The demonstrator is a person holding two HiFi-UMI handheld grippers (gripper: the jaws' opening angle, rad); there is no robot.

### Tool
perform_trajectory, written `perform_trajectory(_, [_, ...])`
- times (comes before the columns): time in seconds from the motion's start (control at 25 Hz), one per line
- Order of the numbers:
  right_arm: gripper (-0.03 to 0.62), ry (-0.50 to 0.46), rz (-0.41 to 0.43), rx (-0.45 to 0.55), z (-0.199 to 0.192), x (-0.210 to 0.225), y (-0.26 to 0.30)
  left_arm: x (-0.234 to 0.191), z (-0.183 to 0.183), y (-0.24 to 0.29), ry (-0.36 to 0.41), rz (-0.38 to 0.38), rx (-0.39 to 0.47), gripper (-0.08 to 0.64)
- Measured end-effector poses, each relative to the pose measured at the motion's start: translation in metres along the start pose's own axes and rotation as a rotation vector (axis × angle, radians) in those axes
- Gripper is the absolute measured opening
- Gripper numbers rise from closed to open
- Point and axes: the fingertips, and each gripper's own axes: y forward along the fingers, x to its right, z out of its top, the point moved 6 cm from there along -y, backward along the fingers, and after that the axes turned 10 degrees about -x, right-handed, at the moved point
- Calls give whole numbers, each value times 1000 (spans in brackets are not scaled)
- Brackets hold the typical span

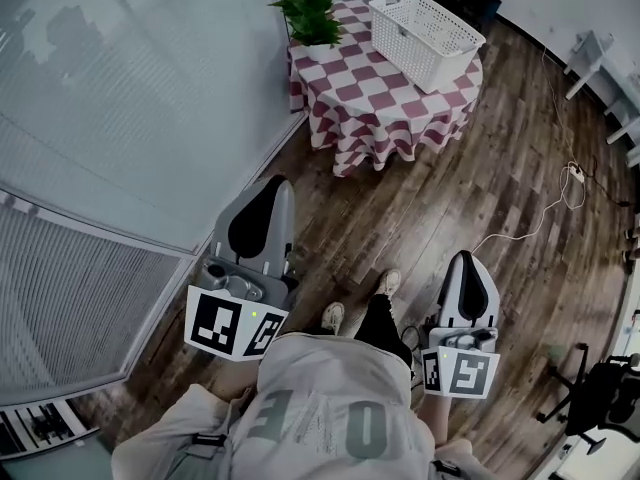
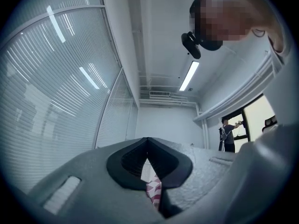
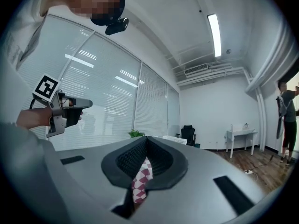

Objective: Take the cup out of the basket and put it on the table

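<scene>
A white slatted basket stands on a round table with a red-and-white checked cloth at the far end of the room. No cup shows; the basket's inside is hidden from here. My left gripper and right gripper are held over the wooden floor, well short of the table and pointing toward it. Both are shut with nothing between the jaws. In the left gripper view the jaws meet at the tip. In the right gripper view the jaws also meet, and the basket shows small beyond them.
A potted green plant stands on the table left of the basket. A glass wall with blinds runs along the left. A white cable and power strip lie on the floor at right, near a white desk and a black chair. Another person stands far off.
</scene>
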Motion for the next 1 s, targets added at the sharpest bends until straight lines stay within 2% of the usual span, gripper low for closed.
perform_trajectory(0.16, [11,-4,23,20,7,30,42,11,-10,41,10,-8,-40,5])
perform_trajectory(0.28, [11,-15,33,45,17,57,73,18,-9,86,17,-9,-35,5])
perform_trajectory(0.4, [11,-32,31,60,27,93,99,33,-8,138,1,-49,-27,5])
perform_trajectory(0.64, [11,-19,-28,46,28,184,122,85,-7,215,85,-107,-38,5])
perform_trajectory(0.8, [11,-27,-20,47,23,222,135,103,-9,245,102,-94,-17,5])
perform_trajectory(1.0, [11,-17,28,32,20,238,156,104,-11,271,101,-59,-33,5])
